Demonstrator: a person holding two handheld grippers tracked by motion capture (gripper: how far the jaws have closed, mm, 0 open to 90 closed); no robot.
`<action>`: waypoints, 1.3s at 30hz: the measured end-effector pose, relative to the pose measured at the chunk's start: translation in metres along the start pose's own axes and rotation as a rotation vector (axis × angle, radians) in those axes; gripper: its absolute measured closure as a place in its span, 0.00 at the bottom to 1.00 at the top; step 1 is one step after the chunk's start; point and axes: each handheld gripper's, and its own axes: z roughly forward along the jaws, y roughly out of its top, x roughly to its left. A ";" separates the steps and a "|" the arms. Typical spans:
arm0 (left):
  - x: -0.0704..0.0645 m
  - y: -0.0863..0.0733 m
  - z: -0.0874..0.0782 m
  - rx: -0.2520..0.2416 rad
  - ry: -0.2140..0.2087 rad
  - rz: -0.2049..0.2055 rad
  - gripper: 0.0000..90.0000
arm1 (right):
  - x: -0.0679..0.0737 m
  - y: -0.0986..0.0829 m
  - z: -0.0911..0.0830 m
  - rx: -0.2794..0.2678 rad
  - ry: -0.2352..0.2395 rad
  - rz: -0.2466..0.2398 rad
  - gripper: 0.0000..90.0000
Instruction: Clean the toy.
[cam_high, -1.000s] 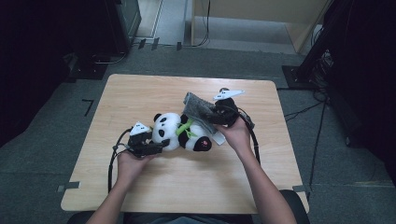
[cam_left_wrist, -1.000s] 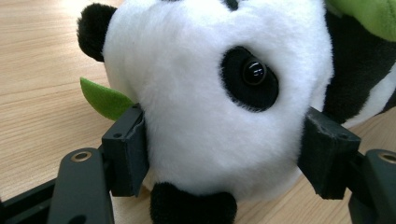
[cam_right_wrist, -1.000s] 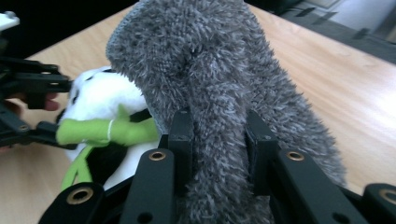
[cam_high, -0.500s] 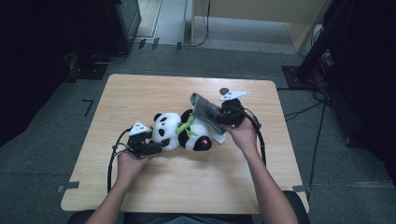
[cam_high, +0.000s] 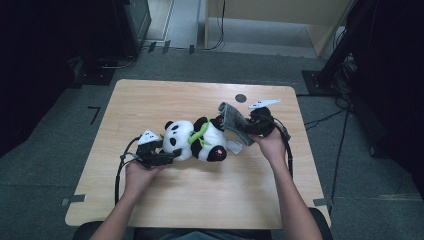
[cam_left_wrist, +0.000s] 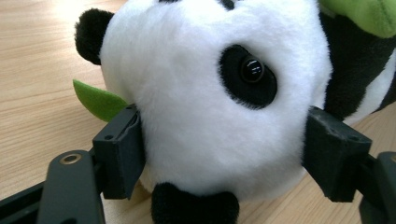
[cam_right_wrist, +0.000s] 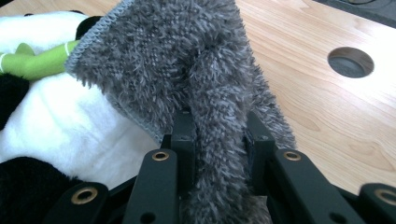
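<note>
Panda plush (cam_high: 196, 141) lies on its side mid-table (cam_high: 150, 100), head toward my left. My left gripper (cam_left_wrist: 224, 158) is clamped on the panda's head, jaws pressed into the white fur on both sides. Grey cloth (cam_right_wrist: 187, 70) is pinched in my right gripper (cam_right_wrist: 217, 135), jaws tight on a fold, its free end draped over the panda's body by the green scarf (cam_right_wrist: 35, 60). Round hole (cam_right_wrist: 350, 61) in the tabletop sits beyond the cloth.
</note>
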 end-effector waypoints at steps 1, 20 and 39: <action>0.000 0.000 0.000 0.000 0.000 0.000 0.24 | 0.000 0.000 0.000 0.000 0.000 0.000 0.80; -0.002 0.000 0.000 -0.001 0.011 -0.007 0.24 | 0.074 0.063 -0.006 -0.047 0.107 -0.163 0.80; -0.001 0.000 0.000 0.005 0.014 -0.013 0.24 | 0.129 0.085 0.080 0.112 0.263 -0.290 0.63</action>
